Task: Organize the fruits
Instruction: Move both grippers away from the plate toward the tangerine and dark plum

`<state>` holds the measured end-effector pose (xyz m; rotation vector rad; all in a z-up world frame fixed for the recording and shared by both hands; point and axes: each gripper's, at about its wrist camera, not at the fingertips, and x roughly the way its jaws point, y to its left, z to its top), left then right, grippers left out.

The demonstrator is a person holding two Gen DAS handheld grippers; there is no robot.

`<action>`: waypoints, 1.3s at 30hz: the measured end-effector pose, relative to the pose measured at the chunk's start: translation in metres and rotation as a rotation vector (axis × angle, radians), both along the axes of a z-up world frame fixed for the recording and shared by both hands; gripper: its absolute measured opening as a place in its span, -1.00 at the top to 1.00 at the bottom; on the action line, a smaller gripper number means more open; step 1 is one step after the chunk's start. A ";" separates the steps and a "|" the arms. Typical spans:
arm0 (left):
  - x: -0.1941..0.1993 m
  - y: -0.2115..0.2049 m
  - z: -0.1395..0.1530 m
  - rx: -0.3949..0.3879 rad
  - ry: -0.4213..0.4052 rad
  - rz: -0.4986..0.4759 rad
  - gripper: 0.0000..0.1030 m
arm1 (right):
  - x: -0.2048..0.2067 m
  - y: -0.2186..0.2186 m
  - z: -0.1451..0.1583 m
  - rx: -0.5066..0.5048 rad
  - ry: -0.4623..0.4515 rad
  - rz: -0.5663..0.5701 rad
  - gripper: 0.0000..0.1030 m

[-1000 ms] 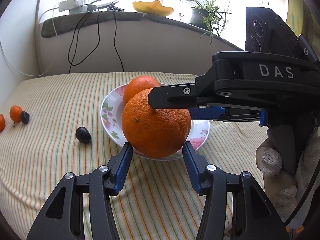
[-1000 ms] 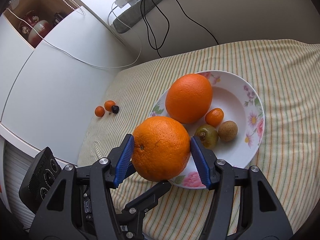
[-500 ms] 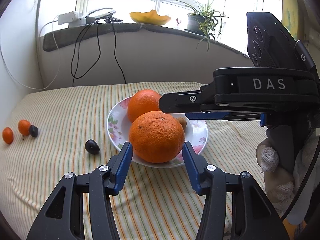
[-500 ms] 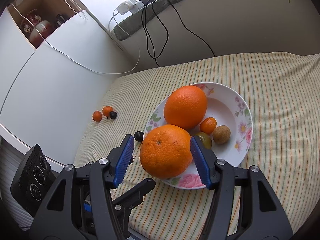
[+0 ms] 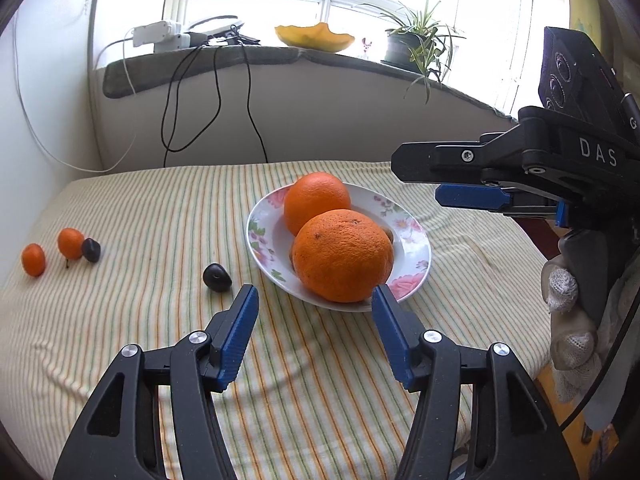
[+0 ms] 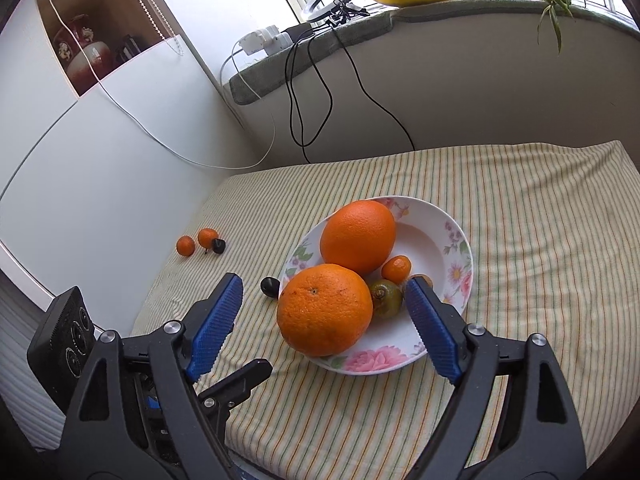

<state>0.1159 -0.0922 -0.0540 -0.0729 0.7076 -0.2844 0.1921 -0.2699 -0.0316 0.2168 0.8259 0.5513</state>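
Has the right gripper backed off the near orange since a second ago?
Yes. The right gripper has just opened and drawn back and up from the near orange, now resting on the plate.

The white letters "DAS" are showing on the black body of the right gripper (image 5: 460,196), in the left wrist view. A single letter like "G" is sitting on its upper edge, but it is cut off.

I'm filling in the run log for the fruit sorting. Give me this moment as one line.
right gripper: open, jaws just opened, empty | left gripper: open, empty | near orange: on floral plate | dark fruit: on cloth
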 end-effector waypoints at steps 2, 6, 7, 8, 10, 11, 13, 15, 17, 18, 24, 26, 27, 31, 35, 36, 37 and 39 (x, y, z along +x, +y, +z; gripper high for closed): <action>-0.001 0.006 0.001 0.002 -0.003 0.011 -0.13 | -0.003 0.001 0.002 -0.017 -0.012 -0.009 -0.67; -0.004 0.022 0.003 0.006 -0.013 0.038 -0.13 | -0.008 0.005 0.004 -0.015 -0.037 -0.016 -0.67; -0.004 0.026 0.003 0.005 -0.014 0.046 -0.13 | -0.009 0.006 0.004 -0.016 -0.042 -0.020 -0.67; -0.004 0.030 0.004 0.005 -0.016 0.052 -0.13 | -0.010 0.008 0.005 -0.016 -0.050 -0.022 -0.67; -0.005 0.037 0.004 0.007 -0.018 0.064 -0.13 | -0.012 0.011 0.007 -0.021 -0.073 -0.022 -0.67; -0.005 0.041 0.004 0.009 -0.019 0.069 -0.13 | -0.014 0.014 0.009 -0.024 -0.085 -0.022 -0.67; -0.005 0.049 0.003 0.013 -0.018 0.079 -0.13 | -0.017 0.019 0.012 -0.029 -0.115 -0.020 -0.67; -0.006 0.056 0.002 0.011 -0.019 0.093 -0.13 | -0.020 0.025 0.015 -0.030 -0.144 -0.014 -0.67; -0.006 0.062 0.002 0.009 -0.019 0.102 -0.13 | -0.022 0.031 0.018 -0.031 -0.170 -0.004 -0.67; -0.004 0.067 0.002 0.010 -0.019 0.108 -0.13 | -0.023 0.035 0.020 -0.033 -0.182 -0.001 -0.67; -0.006 0.101 -0.001 -0.012 -0.022 0.161 -0.13 | -0.025 0.063 0.025 -0.083 -0.220 0.034 -0.86; -0.007 0.116 -0.004 -0.014 -0.017 0.186 -0.13 | -0.025 0.075 0.025 -0.112 -0.225 0.051 -0.86; -0.007 0.124 -0.006 -0.016 -0.013 0.200 -0.13 | -0.025 0.080 0.025 -0.123 -0.226 0.060 -0.86; -0.009 0.156 -0.013 -0.022 0.002 0.254 -0.13 | -0.021 0.100 0.022 -0.127 -0.207 0.101 -0.86; -0.010 0.184 -0.019 -0.028 0.013 0.298 -0.13 | -0.019 0.120 0.018 -0.137 -0.208 0.129 -0.86; -0.010 0.189 -0.020 -0.028 0.014 0.308 -0.13 | -0.018 0.126 0.017 -0.141 -0.205 0.137 -0.86; -0.009 0.196 -0.021 -0.030 0.017 0.317 -0.13 | -0.017 0.132 0.016 -0.142 -0.201 0.148 -0.86; -0.006 0.207 -0.023 -0.032 0.020 0.331 -0.10 | -0.015 0.143 0.013 -0.142 -0.195 0.169 -0.86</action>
